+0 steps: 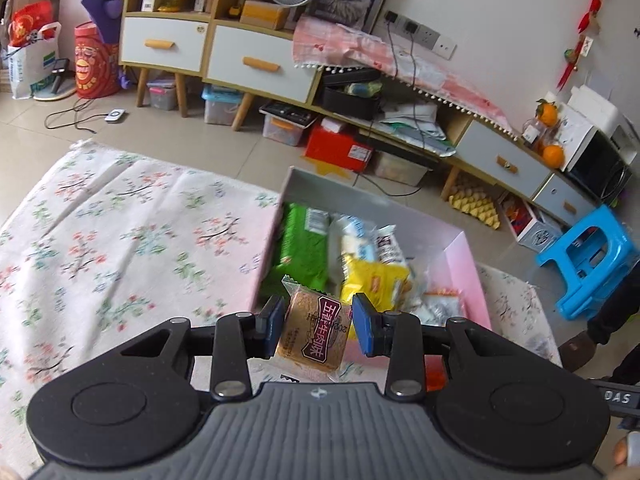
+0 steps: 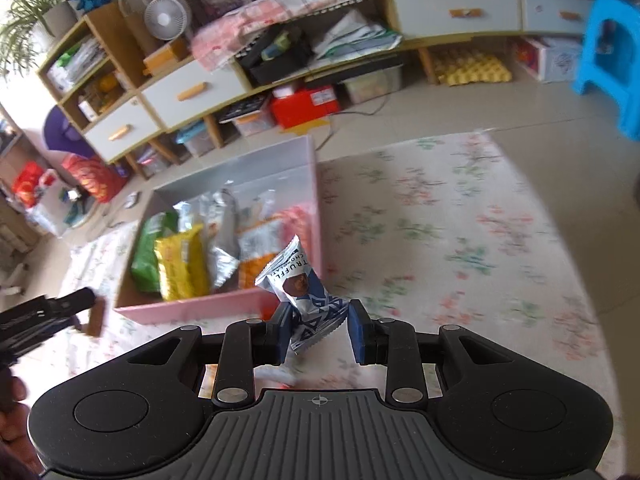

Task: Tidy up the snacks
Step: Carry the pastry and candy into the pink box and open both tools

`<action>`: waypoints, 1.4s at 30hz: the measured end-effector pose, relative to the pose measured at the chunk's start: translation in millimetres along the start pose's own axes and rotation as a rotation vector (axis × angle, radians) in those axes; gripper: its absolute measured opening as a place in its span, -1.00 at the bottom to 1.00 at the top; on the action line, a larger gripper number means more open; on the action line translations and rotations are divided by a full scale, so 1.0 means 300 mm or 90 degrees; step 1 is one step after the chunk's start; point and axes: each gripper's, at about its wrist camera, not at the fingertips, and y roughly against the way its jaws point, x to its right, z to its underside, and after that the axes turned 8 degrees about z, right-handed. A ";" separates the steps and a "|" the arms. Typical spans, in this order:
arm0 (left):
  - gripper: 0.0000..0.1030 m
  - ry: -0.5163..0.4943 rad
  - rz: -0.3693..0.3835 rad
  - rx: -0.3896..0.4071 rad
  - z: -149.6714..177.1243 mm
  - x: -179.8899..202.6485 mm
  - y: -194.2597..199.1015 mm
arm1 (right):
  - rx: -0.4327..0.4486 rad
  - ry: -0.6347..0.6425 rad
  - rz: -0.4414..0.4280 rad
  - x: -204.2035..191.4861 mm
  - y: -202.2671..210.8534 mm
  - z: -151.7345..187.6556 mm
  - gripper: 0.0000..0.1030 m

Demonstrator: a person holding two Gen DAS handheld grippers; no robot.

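Observation:
My left gripper [image 1: 318, 326] is shut on a brown square biscuit packet [image 1: 314, 330] with a dark red label, held just before the near edge of the pink snack box [image 1: 266, 256]. My right gripper [image 2: 318, 330] is shut on a blue-and-white truffle chocolate packet [image 2: 304, 292], held above the floral cloth near the box's near right corner [image 2: 256, 300]. The box holds a green packet [image 1: 304, 246], a yellow packet [image 1: 372, 282], silver and white packets. The left gripper with its biscuit packet [image 2: 96, 316] shows at the left of the right wrist view.
The box sits on a floral cloth [image 1: 120, 220] on the tiled floor. Behind stand low cabinets with drawers [image 1: 256, 64], storage bins, a red box [image 1: 340, 148], cables and a blue plastic stool [image 1: 596, 256]. A person's foot [image 1: 580, 348] is at the right.

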 end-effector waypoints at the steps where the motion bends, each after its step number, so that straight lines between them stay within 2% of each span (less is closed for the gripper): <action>1: -0.34 -0.001 0.002 0.002 -0.005 0.004 -0.009 | -0.001 -0.002 -0.007 -0.009 -0.010 -0.007 -0.44; 9: -0.34 -0.029 0.000 0.001 -0.031 0.009 -0.095 | 0.015 0.004 -0.046 -0.097 -0.080 -0.067 -0.44; 18: -0.34 -0.021 -0.019 -0.019 -0.032 -0.018 -0.142 | 0.002 0.028 -0.050 -0.187 -0.173 -0.071 -0.44; 22: -0.30 -0.008 -0.016 -0.019 -0.033 -0.030 -0.146 | 0.003 0.031 -0.061 -0.213 -0.185 -0.070 -0.37; 23: -0.26 -0.004 -0.016 -0.017 -0.035 -0.032 -0.140 | 0.006 0.028 -0.063 -0.214 -0.183 -0.070 -0.36; 25: 0.06 0.005 -0.011 -0.013 -0.042 -0.037 -0.128 | 0.001 0.019 -0.058 -0.209 -0.178 -0.073 -0.33; 29: 0.11 0.026 0.010 0.001 -0.055 -0.043 -0.071 | 0.003 -0.011 -0.067 -0.169 -0.126 -0.090 -0.28; 31: 0.20 0.032 0.012 0.005 -0.052 -0.037 -0.049 | 0.005 -0.029 -0.073 -0.145 -0.093 -0.099 -0.25; 33: 0.25 0.026 -0.001 -0.004 -0.048 -0.020 -0.037 | 0.001 -0.038 -0.076 -0.129 -0.061 -0.099 -0.15; 35: 0.28 0.015 -0.022 -0.012 -0.039 -0.002 -0.023 | -0.008 -0.036 -0.075 -0.121 -0.031 -0.092 -0.13; 38: 0.37 0.002 -0.030 -0.027 -0.023 0.022 -0.001 | -0.010 -0.026 -0.081 -0.117 0.027 -0.075 -0.11; 42: 0.50 -0.023 -0.048 -0.055 0.010 0.055 0.054 | -0.004 -0.009 -0.087 -0.115 0.120 -0.043 0.07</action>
